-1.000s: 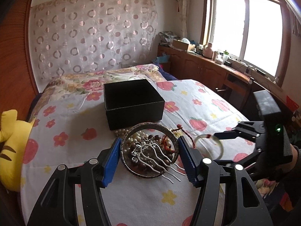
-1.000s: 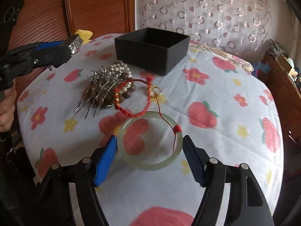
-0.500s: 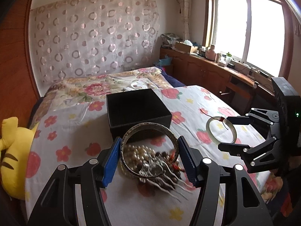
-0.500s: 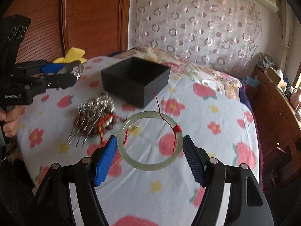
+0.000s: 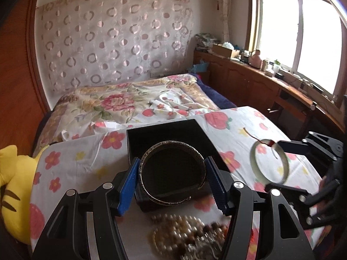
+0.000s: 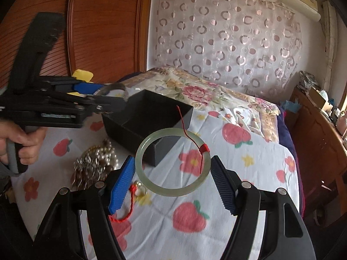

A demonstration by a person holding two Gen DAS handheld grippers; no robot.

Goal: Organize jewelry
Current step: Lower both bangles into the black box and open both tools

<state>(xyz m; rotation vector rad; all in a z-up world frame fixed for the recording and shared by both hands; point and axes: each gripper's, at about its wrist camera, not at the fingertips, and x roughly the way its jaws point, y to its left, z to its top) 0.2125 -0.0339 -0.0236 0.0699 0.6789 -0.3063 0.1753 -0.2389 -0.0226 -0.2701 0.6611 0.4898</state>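
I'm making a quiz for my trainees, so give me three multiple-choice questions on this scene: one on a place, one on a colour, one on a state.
1. Where is the silver bangle?
A. on the sheet
B. over the box, in the left tool
C. on the pearls

2. What colour is the thread on the jade bangle?
A. red
B. blue
C. white

3. What state is the right tool in?
A. open, empty
B. shut on the pearls
C. shut on the jade bangle

Answers: B, the box's dark inside shows through the ring; A, a red wrap and tail; C, both pads press the ring, held above the sheet.
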